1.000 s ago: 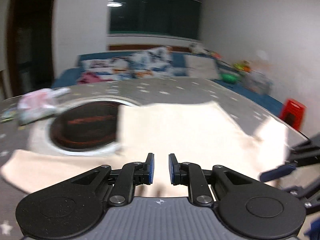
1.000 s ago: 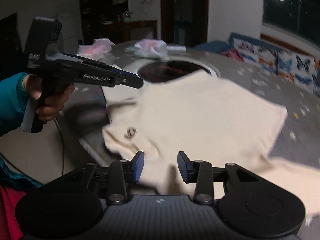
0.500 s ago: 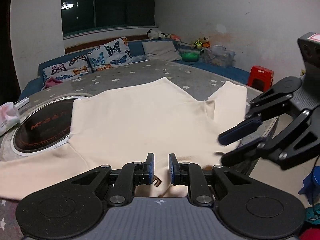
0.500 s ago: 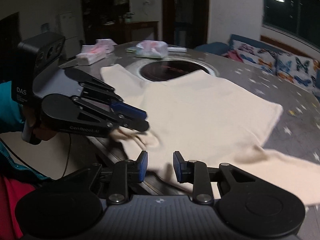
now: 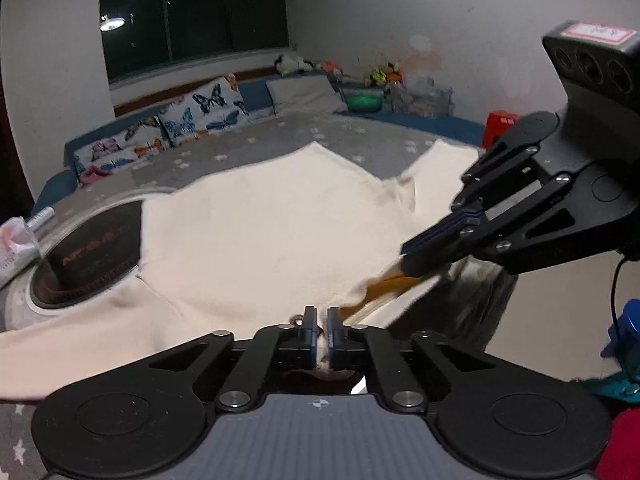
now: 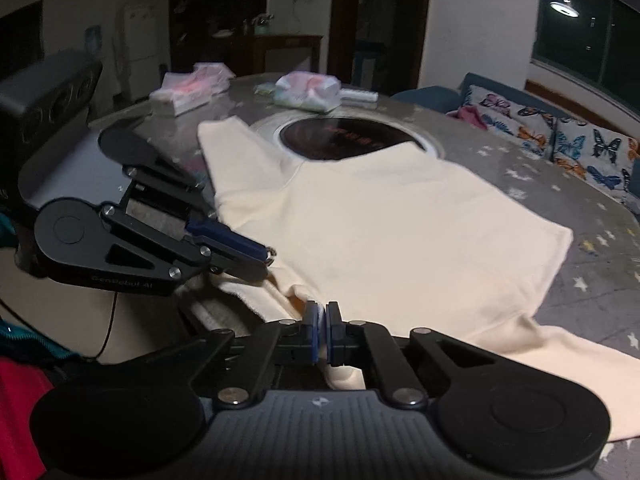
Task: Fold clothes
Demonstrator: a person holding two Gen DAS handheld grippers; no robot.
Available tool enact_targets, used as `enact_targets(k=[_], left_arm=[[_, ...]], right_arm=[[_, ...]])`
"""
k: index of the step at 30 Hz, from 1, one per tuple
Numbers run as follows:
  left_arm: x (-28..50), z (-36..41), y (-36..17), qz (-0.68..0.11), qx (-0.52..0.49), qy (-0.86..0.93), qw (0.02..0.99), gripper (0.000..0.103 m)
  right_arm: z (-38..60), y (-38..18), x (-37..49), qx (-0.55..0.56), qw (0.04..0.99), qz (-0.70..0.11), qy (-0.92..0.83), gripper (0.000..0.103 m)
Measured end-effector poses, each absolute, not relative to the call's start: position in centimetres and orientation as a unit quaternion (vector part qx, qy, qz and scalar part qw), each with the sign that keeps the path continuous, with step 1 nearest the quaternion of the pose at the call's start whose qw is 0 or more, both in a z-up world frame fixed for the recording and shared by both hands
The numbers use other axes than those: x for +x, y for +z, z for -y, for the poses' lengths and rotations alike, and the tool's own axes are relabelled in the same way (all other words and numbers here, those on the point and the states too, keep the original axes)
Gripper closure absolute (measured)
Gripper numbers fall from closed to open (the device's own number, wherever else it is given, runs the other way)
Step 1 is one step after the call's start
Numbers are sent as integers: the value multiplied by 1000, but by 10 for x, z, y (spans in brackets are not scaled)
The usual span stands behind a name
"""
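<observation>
A cream long-sleeved top (image 5: 272,232) lies spread flat on the round grey table (image 5: 352,136), sleeves out to both sides; it also shows in the right wrist view (image 6: 400,232). My left gripper (image 5: 321,320) is shut on the top's near edge at the neckline, with cloth between the pads. My right gripper (image 6: 321,320) is shut on the same near edge a little further along. Each gripper shows in the other's view, the right one (image 5: 404,252) at the right and the left one (image 6: 264,258) at the left, both pinching the cloth at the table's near edge.
A dark round hotplate (image 6: 352,140) is set into the table's middle, partly under the top. Plastic bags (image 6: 308,90) and packets (image 6: 188,88) lie at the far side. A sofa with butterfly cushions (image 5: 188,120) and a red stool (image 5: 500,124) stand beyond the table.
Both grippers have come down to the near edge of the top and closed on it. A second ago they were open above the cloth.
</observation>
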State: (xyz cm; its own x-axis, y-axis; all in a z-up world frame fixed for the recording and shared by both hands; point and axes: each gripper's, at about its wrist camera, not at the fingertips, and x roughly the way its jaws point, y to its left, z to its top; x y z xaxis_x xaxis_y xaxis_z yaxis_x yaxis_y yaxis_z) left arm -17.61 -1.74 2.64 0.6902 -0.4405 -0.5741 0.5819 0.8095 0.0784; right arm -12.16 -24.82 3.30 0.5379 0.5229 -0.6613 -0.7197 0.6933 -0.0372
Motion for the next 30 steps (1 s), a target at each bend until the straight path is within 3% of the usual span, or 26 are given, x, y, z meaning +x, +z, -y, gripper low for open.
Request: enact_targets(k=[12,19,30], left_arm=[[-166,10,46,-263,107,-293,913,99],[-129,51,45,-264,68,-323,906,98],[-118,104,14,-311,79,-362,875,98]], right_arm=[[260,32,-132,-151,838,-340,399,98],[307,43,-110,-112,889,-328,300,96],[352,13,-46,-82,919,-332,195,92]])
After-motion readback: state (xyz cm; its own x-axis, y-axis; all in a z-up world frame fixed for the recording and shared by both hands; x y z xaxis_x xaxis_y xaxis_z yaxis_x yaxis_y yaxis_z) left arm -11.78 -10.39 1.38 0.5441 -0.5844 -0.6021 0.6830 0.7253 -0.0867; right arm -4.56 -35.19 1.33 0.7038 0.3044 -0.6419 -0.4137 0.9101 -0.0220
